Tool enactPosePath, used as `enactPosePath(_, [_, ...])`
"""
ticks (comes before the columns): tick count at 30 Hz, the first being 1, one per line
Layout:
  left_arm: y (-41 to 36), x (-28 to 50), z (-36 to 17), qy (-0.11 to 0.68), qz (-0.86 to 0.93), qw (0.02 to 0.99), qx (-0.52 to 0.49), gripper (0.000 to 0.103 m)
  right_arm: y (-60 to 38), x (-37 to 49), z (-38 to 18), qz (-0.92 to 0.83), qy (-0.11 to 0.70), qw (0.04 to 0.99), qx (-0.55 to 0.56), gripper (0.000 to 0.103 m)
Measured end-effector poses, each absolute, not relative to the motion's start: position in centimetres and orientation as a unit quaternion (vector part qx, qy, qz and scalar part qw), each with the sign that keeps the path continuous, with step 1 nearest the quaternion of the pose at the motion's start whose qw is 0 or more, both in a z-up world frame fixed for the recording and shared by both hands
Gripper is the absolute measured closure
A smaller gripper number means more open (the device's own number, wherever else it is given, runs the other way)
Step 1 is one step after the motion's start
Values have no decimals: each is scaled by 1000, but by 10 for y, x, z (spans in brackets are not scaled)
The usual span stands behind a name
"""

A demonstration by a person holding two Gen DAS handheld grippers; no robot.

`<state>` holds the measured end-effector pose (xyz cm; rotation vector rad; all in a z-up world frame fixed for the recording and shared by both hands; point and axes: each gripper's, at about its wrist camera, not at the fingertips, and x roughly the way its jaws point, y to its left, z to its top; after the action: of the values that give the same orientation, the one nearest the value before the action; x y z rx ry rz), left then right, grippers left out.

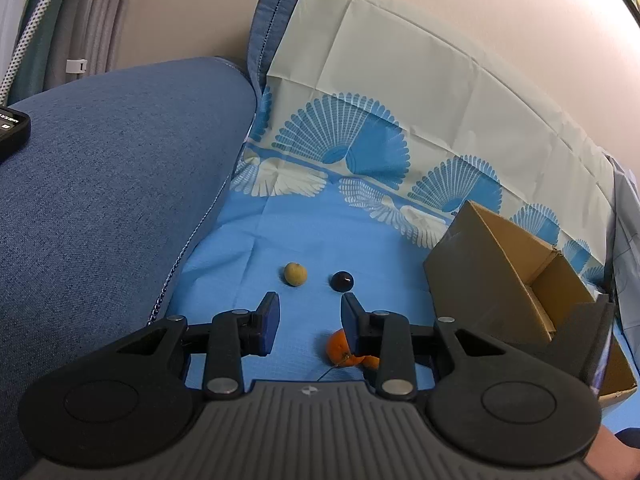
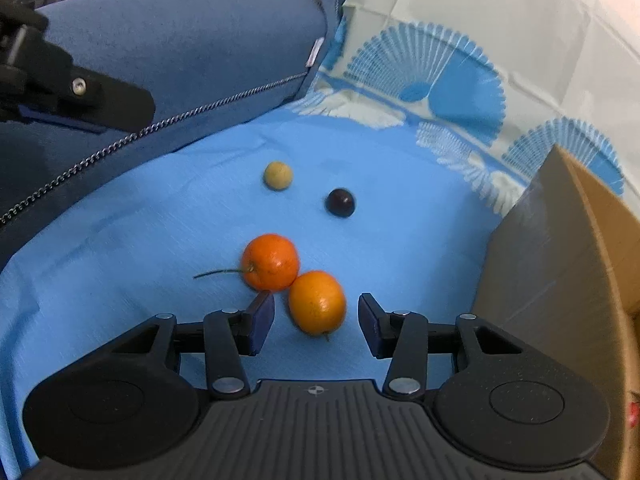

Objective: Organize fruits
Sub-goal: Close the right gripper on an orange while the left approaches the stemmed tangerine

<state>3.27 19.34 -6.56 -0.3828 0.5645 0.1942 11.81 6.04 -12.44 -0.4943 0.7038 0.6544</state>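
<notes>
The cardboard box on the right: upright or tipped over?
Tipped: the cardboard box lies on its side on the blue cloth, its opening facing sideways.

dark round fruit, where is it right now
The dark round fruit lies on the blue cloth, right of the small tan fruit and beyond the two oranges, left of the cardboard box.

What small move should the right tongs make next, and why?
Probably ease the right tongs forward and down, then close. The nearer orange lies between the open pads, not yet pressed, touching the stemmed orange beyond. The cardboard box stands open at the right, a likely place for it.
</notes>
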Motion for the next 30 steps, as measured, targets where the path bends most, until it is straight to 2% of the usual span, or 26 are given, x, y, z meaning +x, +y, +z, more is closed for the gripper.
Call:
enactPosePath(6, [193,32,-67,277,97,938,-183,65,58,118,-124,318,339,855,-229,89])
enactPosePath(7, [193,33,-67,277,98,938,-183,65,57,117,-123,320,337,855,-227,96])
enactPosePath(8, [192,32,-67,277,98,938,-183,65,56,116,-121,321,335,856,-228,99])
enactPosePath(13, [191,27,-65,275,98,939,-182,65,53,111,-120,318,338,854,-234,99])
enactPosePath(15, [190,24,-63,273,98,940,-182,65,51,110,-117,317,333,859,-228,97])
enactPosePath(16, [190,23,-63,272,98,940,-181,64,50,110,-116,319,332,860,-221,92])
enactPosePath(18, [191,22,-63,271,98,940,-184,64,49,108,-113,320,325,864,-214,77])
enactPosePath(19, [191,21,-63,271,99,940,-185,64,48,107,-113,317,321,866,-214,60])
enactPosePath(20, [192,21,-63,271,99,939,-187,64,49,108,-113,312,320,869,-214,50])
enactPosePath(30, [191,23,-63,276,98,938,-186,64,56,126,-122,304,329,873,-196,50])
